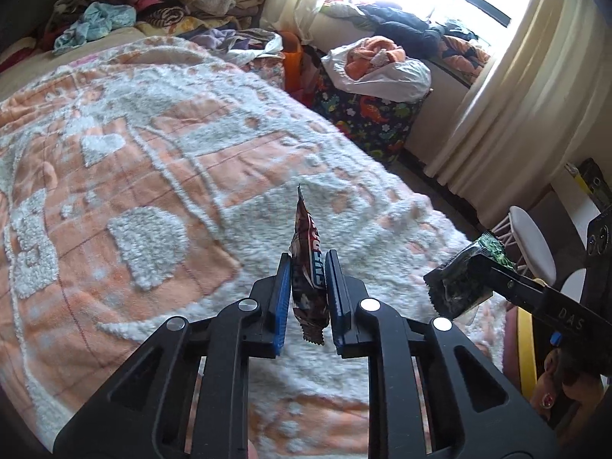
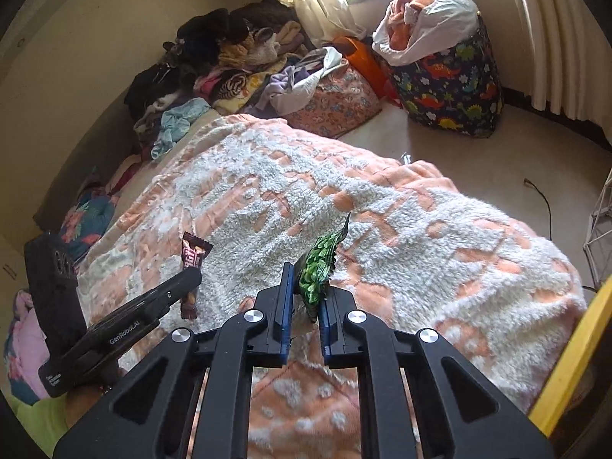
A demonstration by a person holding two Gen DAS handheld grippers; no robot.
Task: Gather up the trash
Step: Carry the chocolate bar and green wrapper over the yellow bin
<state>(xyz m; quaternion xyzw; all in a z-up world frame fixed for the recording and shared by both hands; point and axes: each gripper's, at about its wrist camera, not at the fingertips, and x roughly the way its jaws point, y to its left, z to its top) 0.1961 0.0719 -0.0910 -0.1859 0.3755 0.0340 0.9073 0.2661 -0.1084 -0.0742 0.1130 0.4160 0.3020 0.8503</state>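
Brown candy wrapper (image 1: 306, 267): crinkled, standing on edge, pinched upright between blue pads above the peach-and-white blanket (image 1: 153, 191). Green foil wrapper (image 2: 317, 267): crumpled, likewise clamped on edge, tip pointing up, over same blanket.

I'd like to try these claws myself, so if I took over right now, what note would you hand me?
Left claw: shut on the brown candy wrapper, held upright above the bed.
Right claw: shut on the green wrapper, also lifted off the orange-and-white blanket.
Done: both wrappers picked up.
Left: carry them to a trash bin; none is visible in either view, so find one first. No other trash is clearly visible on the blanket.
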